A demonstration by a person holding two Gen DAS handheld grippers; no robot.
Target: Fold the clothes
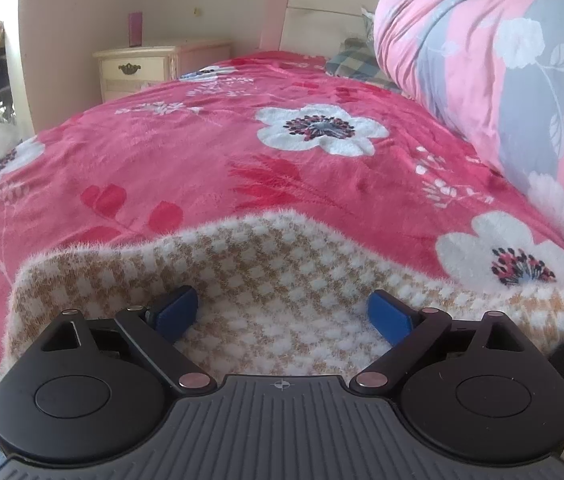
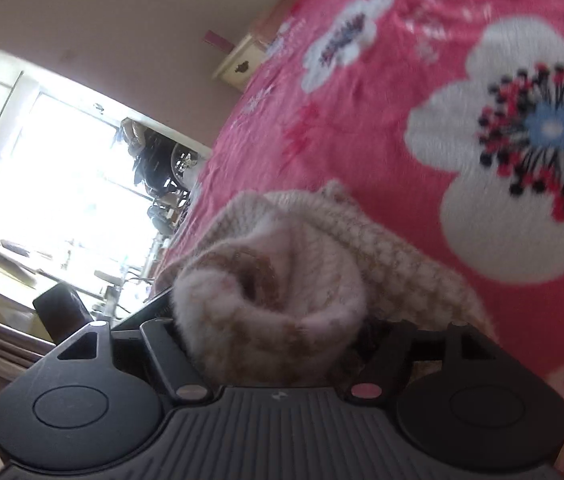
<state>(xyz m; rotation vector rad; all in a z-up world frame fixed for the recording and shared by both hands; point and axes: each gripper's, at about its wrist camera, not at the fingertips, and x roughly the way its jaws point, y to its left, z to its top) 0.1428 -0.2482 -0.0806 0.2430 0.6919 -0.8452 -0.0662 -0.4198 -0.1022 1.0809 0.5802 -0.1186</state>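
A fuzzy tan-and-white checked sweater [image 1: 282, 272] lies on the pink flowered blanket [image 1: 202, 140] of a bed. My left gripper [image 1: 282, 314] hovers low over its near part, open, its blue pads [image 1: 176, 312] wide apart with only the knit beneath them. In the right wrist view a rolled bunch of the same sweater [image 2: 274, 292] fills the space between the fingers of my right gripper [image 2: 278, 332], which is shut on it. The fingertips are buried in the knit. The rest of the sweater [image 2: 394, 248] trails onto the blanket [image 2: 402, 100].
A pink and grey flowered duvet [image 1: 502, 80] is heaped along the right side of the bed. A cream nightstand [image 1: 142, 68] stands by the wall at the head end. A bright window with clutter [image 2: 62, 184] lies beyond the bed's edge.
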